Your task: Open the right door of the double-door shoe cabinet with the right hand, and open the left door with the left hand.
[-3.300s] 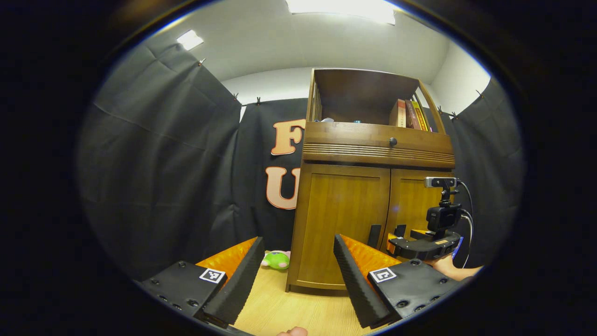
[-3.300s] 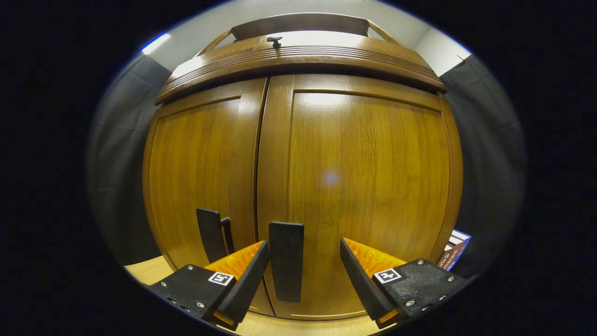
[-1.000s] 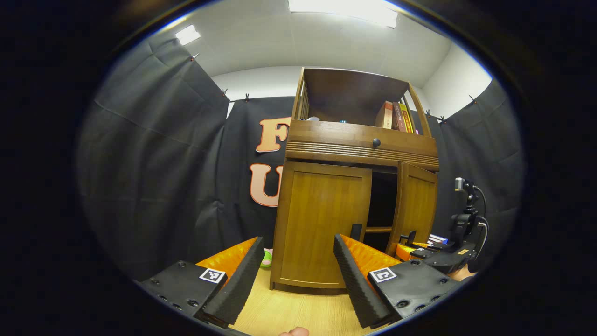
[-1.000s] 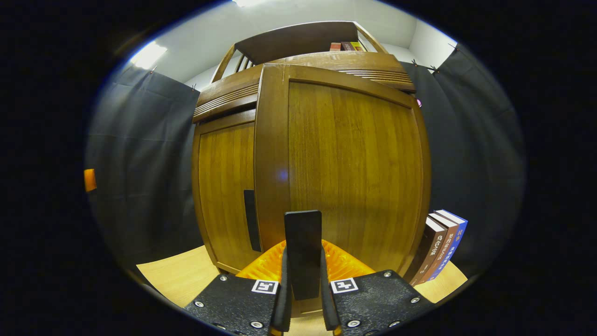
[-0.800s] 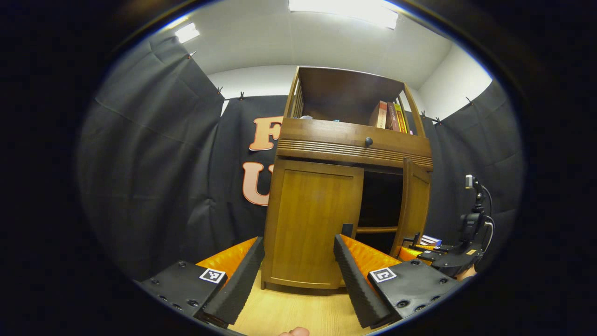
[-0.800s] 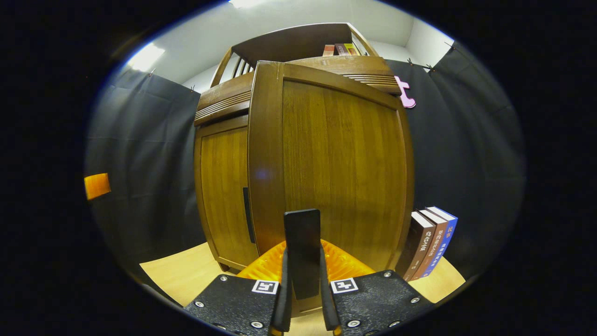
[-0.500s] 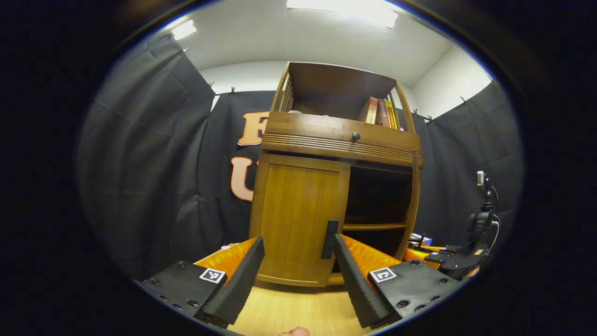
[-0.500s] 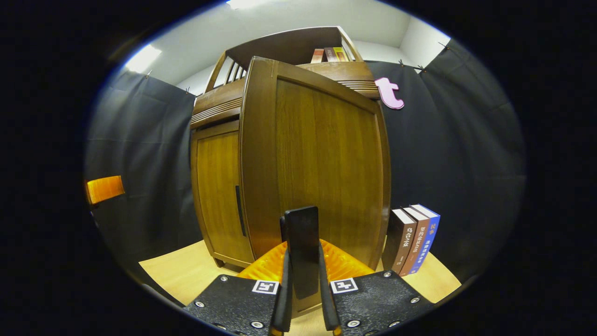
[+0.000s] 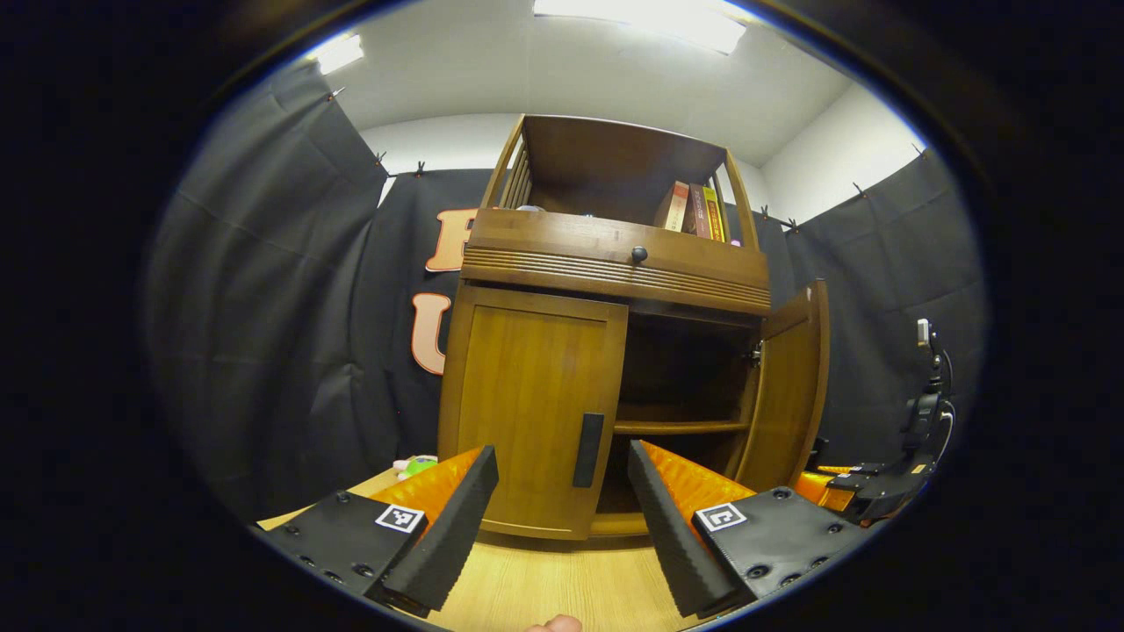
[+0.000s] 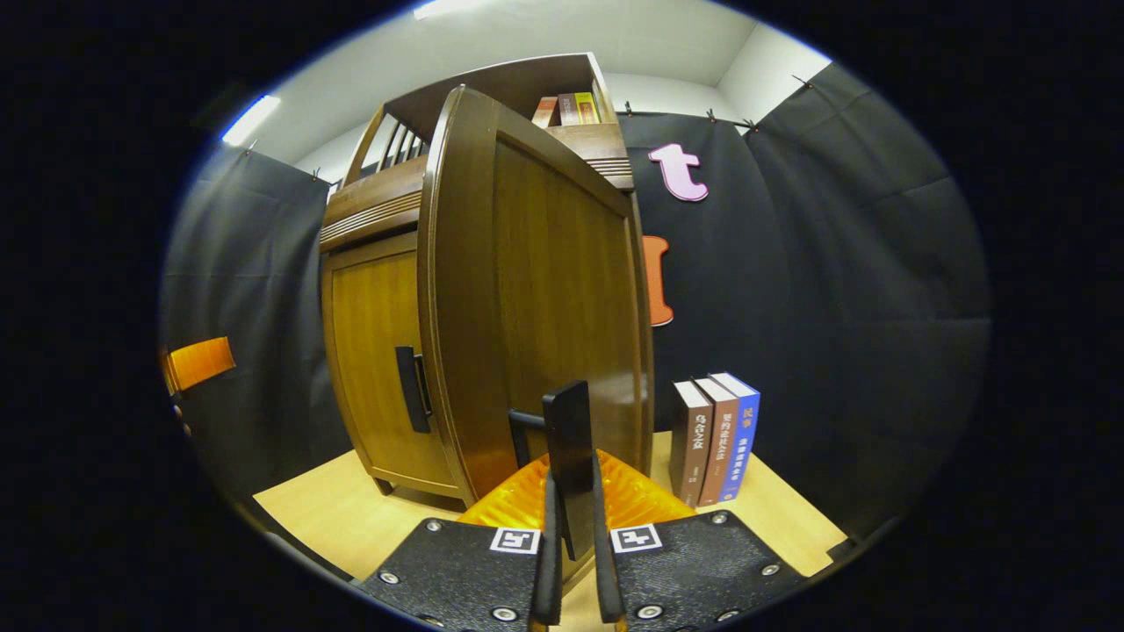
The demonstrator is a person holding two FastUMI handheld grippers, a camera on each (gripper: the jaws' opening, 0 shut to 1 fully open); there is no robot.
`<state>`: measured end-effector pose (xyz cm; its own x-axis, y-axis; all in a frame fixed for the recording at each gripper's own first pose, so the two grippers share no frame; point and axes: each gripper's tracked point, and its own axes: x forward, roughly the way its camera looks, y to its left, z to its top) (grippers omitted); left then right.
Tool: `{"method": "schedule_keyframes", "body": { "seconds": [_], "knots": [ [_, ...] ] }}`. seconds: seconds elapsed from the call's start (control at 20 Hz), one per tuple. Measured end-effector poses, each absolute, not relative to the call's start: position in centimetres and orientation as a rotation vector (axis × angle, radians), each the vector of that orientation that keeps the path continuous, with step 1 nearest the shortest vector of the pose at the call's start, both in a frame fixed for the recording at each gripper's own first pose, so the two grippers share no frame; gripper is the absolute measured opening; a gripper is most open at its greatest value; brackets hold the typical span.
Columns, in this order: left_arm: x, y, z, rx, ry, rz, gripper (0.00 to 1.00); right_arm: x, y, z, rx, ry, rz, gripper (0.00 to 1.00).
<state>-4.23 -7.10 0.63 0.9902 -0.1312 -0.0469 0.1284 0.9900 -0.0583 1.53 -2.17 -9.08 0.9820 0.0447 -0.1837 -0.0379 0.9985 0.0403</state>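
Right gripper view: right tool (image 10: pixel 571 562) clenched on the right door's handle (image 10: pixel 569 456), holding the right door (image 10: pixel 536 298) swung wide. Left tool (image 9: pixel 562 518), jaws spread and empty, faces the closed left door (image 9: pixel 527 412), lined up with its handle (image 9: pixel 588 449), presumably next.
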Motion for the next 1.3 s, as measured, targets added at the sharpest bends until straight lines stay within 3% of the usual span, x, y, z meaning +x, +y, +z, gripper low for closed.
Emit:
{"method": "schedule_keyframes", "body": {
  "seconds": [0.05,0.1,0.15,0.2,0.4,0.45,0.5,0.55,0.6,0.65,0.7,0.75,0.8,0.85,0.9,0.95,1.05,1.15,1.2,1.25,1.3],
  "knots": [
    [-4.2,-7.4,0.7,-0.06,0.05,-0.134,0.95,1.4,-3.1,-9.0,0.038,0.186,0.03,0.14],
    [-4.3,-7.7,0.6,-0.063,0.049,-0.139,0.95,1.3,-4.1,-9.1,0.036,0.186,0.019,0.11],
    [-4.3,-8.0,0.6,-0.065,0.048,-0.144,0.95,1.2,-5.0,-9.0,0.027,0.184,0.007,0.2],
    [-4.3,-8.3,0.5,-0.064,0.047,-0.147,0.95,1.1,-6.0,-8.9,0.014,0.184,-0.008,0.06],
    [-4.1,-9.0,0.0,-0.071,0.051,-0.157,0.95,0.9,-9.7,-8.8,-0.006,0.177,-0.047,0.0],
    [-4.1,-9.1,-0.1,-0.074,0.053,-0.16,0.95,0.9,-10.4,-8.7,0.002,0.173,-0.04,0.0],
    [-4.1,-9.2,-0.2,-0.076,0.054,-0.161,0.95,0.7,-10.7,-8.6,0.012,0.173,-0.025,0.1],
    [-4.0,-9.2,-0.4,-0.077,0.057,-0.16,0.96,0.8,-11.1,-8.5,0.013,0.165,-0.011,0.1],
    [-4.0,-9.2,-0.6,-0.078,0.059,-0.156,0.97,1.0,-11.6,-8.7,0.007,0.167,0.009,0.0],
    [-3.9,-9.1,-0.7,-0.079,0.061,-0.149,0.98,0.6,-12.3,-8.6,0.008,0.165,0.026,0.0],
    [-3.9,-8.9,-0.8,-0.082,0.062,-0.142,0.99,0.4,-12.9,-8.6,0.011,0.165,0.045,0.1],
    [-3.9,-8.8,-0.8,-0.086,0.062,-0.137,0.99,0.5,-13.5,-8.6,0.016,0.164,0.065,0.1],
    [-3.9,-8.7,-0.8,-0.088,0.062,-0.13,0.99,0.5,-14.0,-8.5,0.022,0.16,0.088,0.0],
    [-3.9,-8.4,-1.0,-0.083,0.063,-0.117,0.99,0.6,-14.6,-8.4,0.031,0.157,0.106,0.1],
    [-3.9,-7.9,-1.3,-0.067,0.063,-0.099,0.99,0.8,-15.2,-8.6,0.038,0.154,0.13,0.1],
    [-3.9,-7.7,-1.4,-0.052,0.063,-0.091,0.94,0.9,-15.5,-8.6,0.036,0.152,0.154,0.0],
    [-3.9,-7.7,-1.4,-0.04,0.06,-0.084,0.99,1.1,-15.8,-8.7,0.034,0.153,0.189,0.0],
    [-3.8,-7.7,-1.6,-0.047,0.058,-0.081,0.96,1.1,-15.7,-8.6,0.027,0.148,0.202,0.02],
    [-3.8,-7.8,-1.7,-0.054,0.061,-0.08,0.94,0.8,-15.5,-8.7,0.037,0.157,0.2,0.12],
    [-3.8,-7.9,-1.8,-0.062,0.064,-0.081,0.95,0.4,-15.7,-8.8,0.043,0.162,0.188,0.04],
    [-3.9,-8.1,-1.9,-0.072,0.066,-0.084,0.95,0.0,-15.9,-8.7,0.045,0.16,0.172,0.14]
  ]
}}
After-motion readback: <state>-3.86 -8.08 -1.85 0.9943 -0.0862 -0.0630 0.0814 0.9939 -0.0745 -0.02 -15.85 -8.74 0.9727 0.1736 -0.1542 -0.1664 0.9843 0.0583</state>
